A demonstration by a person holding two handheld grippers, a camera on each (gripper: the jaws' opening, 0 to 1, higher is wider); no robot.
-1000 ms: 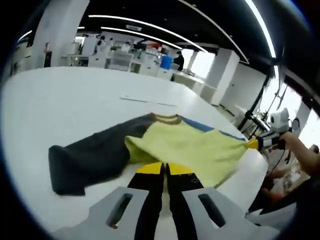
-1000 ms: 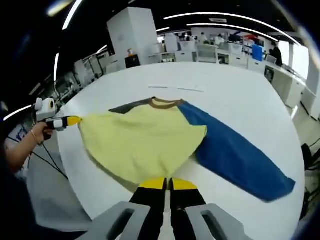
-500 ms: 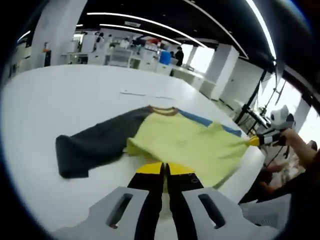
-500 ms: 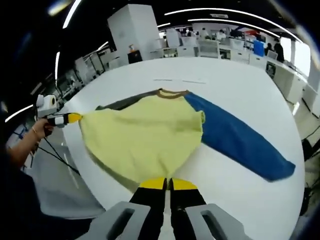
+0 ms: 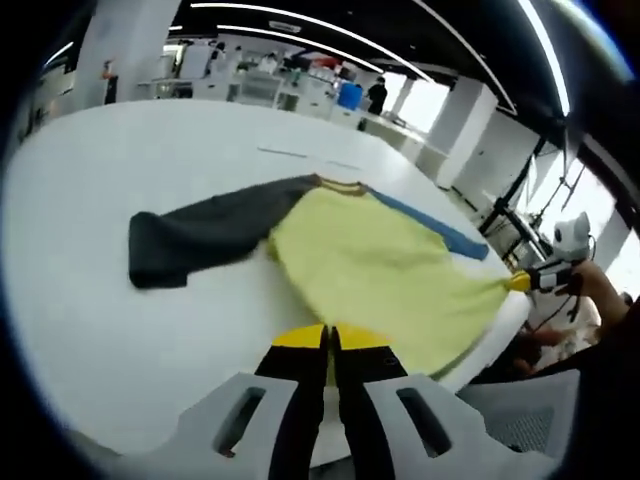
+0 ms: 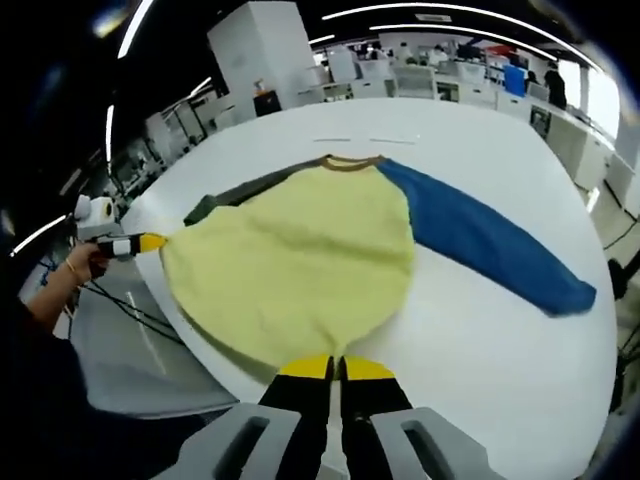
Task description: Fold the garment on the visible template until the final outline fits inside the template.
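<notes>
Left gripper (image 5: 328,337), right gripper (image 6: 337,368): jaws clamped on near hem corners of garment (image 6: 300,260). Since a second ago, garment dragged nearer, body spread flatter on white table (image 6: 480,340), sleeves straighter. Judgement: flattening done, folding not begun; template outline unclear.

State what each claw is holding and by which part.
Both claws are shut on the garment, each pinching a bottom corner of the yellow body's hem: the left claw at one corner and the right claw at the other, stretching the hem between them.
</notes>
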